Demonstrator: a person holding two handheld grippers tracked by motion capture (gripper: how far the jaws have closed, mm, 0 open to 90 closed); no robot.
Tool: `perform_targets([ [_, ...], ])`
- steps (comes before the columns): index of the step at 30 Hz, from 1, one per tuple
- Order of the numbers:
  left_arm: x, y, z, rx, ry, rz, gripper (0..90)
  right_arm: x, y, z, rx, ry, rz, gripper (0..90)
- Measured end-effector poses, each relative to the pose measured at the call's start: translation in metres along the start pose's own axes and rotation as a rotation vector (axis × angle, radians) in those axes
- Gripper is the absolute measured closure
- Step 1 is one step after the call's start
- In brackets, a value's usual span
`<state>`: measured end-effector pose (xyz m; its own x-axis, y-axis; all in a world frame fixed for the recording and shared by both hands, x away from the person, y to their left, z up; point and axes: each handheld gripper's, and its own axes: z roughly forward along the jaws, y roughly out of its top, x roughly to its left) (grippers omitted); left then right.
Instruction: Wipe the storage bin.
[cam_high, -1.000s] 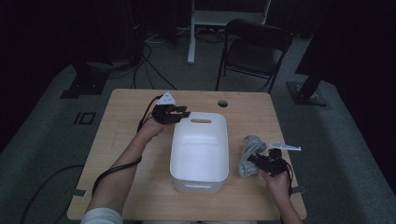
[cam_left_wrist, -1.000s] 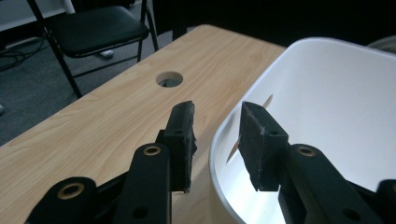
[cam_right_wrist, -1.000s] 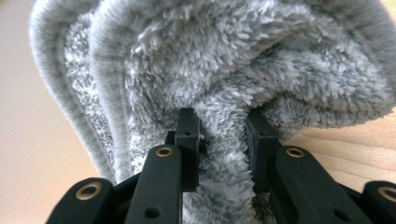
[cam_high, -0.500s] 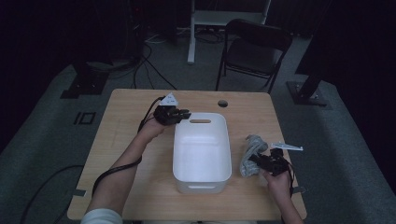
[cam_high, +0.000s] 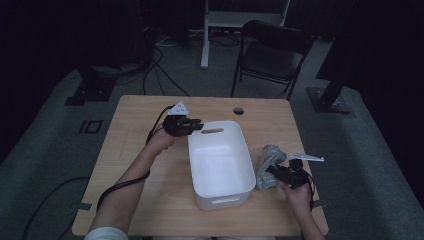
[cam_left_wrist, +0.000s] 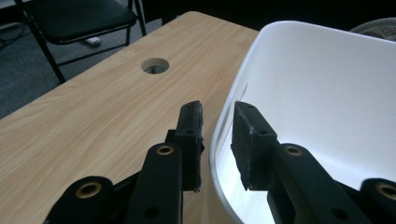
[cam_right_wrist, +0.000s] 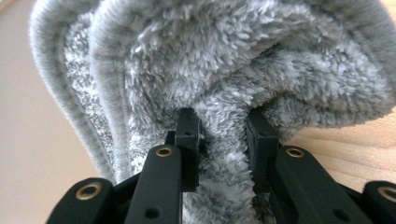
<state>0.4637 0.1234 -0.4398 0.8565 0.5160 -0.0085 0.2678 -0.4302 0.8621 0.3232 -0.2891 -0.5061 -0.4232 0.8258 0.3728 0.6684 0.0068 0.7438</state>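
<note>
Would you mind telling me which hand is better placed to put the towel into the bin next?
The right. The right gripper is shut on the grey towel beside the white bin. The left gripper straddles the bin's rim at the far end, its jaws just reopening slightly, probably steadying it.

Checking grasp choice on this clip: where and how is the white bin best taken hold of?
By the rim of the white bin, at the far corner beside its handle slot. Come from the left side, one jaw outside the wall and one inside, as the left tongs straddle it. The thin upright wall fits between the jaws.
</note>
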Motion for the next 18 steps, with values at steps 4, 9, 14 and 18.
perform_targets([
  [4,-0.002,0.000,0.002,0.008,0.006,0.015,78.1,-0.001,-0.001,0.000,0.001,0.001,0.001,71.7],
  [9,-0.004,-0.005,-0.006,0.004,0.044,0.011,79.9,-0.001,0.000,-0.001,-0.004,-0.002,0.004,71.6],
  [14,-0.005,-0.015,-0.019,-0.016,0.075,-0.039,82.9,-0.002,0.000,-0.002,-0.008,0.001,0.015,71.7],
  [18,-0.006,-0.017,-0.023,-0.015,0.080,-0.056,83.5,-0.002,0.001,-0.001,-0.008,-0.001,0.013,71.7],
])
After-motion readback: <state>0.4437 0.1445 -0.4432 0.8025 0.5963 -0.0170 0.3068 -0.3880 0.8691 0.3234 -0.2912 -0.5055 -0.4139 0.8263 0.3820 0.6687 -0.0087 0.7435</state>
